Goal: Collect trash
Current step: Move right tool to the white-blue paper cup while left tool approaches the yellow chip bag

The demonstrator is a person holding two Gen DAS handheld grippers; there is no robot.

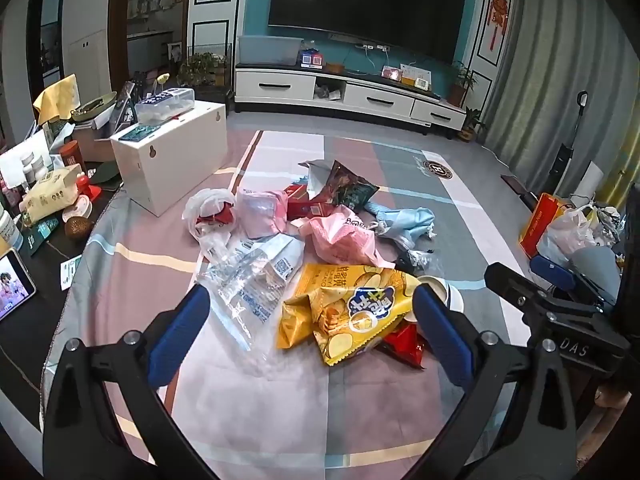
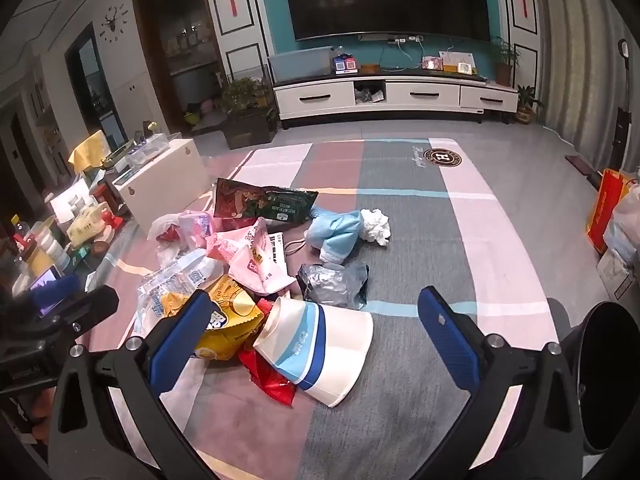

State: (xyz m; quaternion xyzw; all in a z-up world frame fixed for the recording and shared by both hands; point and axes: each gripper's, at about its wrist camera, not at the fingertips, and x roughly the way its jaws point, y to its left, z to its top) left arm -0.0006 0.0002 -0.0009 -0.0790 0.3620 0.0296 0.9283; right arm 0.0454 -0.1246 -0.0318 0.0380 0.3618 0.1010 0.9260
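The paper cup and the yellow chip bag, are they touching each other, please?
Touching. The right wrist view shows the paper cup lying on its side with its narrow end pressed against the yellow chip bag, no gap between them.

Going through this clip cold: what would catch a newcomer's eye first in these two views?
The heap of wrappers on the striped cloth: a bright yellow chip bag lies nearest, framed by the open left tongs. Beside it a crushed white-and-blue paper cup lies on its side between the open right tongs, over a red wrapper. Behind looms a big dark TV on a teal wall.
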